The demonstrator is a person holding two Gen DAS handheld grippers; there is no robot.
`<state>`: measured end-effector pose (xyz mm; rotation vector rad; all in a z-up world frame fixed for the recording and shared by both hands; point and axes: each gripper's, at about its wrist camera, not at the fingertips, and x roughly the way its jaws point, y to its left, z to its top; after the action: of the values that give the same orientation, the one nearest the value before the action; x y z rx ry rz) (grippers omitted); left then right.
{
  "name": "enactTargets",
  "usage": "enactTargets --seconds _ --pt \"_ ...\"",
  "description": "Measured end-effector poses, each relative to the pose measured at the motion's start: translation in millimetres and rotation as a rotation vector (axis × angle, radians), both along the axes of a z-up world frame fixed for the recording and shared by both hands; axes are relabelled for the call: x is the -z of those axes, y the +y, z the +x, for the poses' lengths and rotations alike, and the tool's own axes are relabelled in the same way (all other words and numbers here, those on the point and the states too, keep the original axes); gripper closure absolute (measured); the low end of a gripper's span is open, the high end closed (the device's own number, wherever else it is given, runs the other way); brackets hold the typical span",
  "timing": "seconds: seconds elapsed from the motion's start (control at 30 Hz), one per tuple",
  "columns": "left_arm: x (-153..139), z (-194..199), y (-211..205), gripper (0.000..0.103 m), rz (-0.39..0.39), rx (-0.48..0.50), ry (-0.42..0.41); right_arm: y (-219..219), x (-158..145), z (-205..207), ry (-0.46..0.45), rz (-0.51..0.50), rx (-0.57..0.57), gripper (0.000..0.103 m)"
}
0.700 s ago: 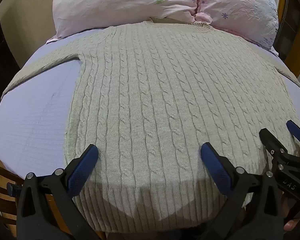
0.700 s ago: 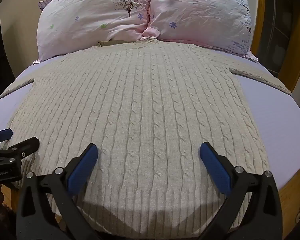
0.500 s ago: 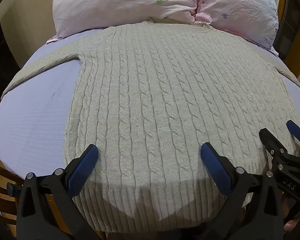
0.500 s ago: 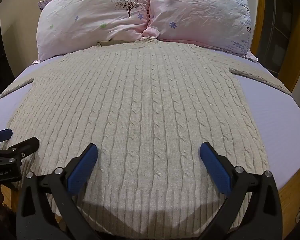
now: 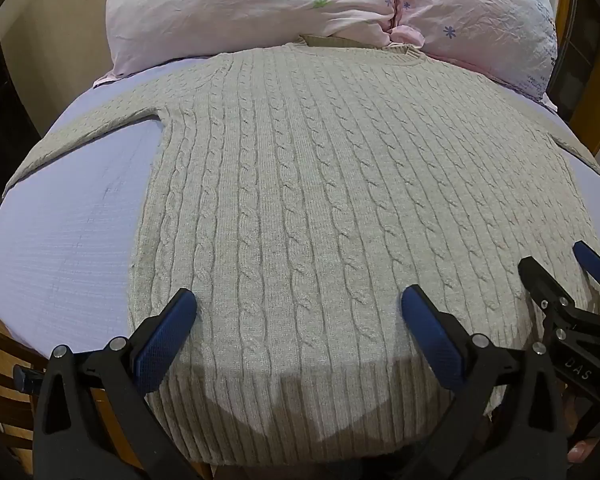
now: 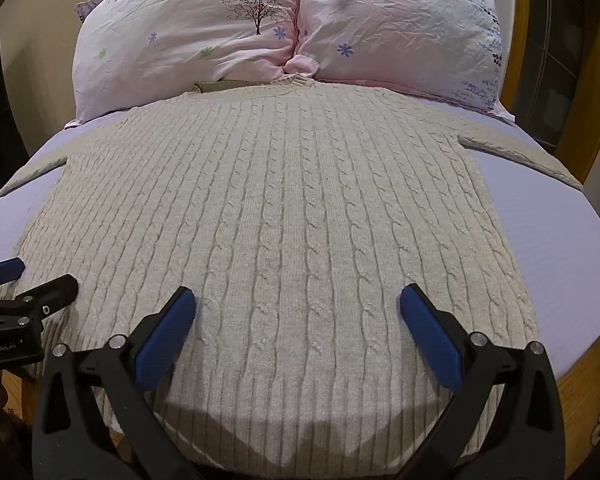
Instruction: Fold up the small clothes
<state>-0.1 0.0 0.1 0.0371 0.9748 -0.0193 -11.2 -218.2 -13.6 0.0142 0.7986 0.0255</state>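
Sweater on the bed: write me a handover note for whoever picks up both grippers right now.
Left gripper: jaws open, empty, above the hem.
Right gripper: jaws open, empty, also near the hem.
The cable-knit sweater lies flat and spread on the lilac sheet, collar against the pink pillows, sleeves out to both sides.
Done: sweater laid out. Left: every fold; nothing is gripped yet.

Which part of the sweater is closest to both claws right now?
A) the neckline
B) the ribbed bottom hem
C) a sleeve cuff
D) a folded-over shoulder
B: the ribbed hem lies just below the open left claw and right claw, while the sweater spreads flat toward the pillows.
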Motion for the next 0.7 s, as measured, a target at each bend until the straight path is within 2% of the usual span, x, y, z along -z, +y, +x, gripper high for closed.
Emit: enactTargets --seconds 0.7 --pt "0.0 0.1 -0.1 0.001 0.001 0.001 0.000 2.5 0.5 2.5 0.019 -0.007 -0.018 0.002"
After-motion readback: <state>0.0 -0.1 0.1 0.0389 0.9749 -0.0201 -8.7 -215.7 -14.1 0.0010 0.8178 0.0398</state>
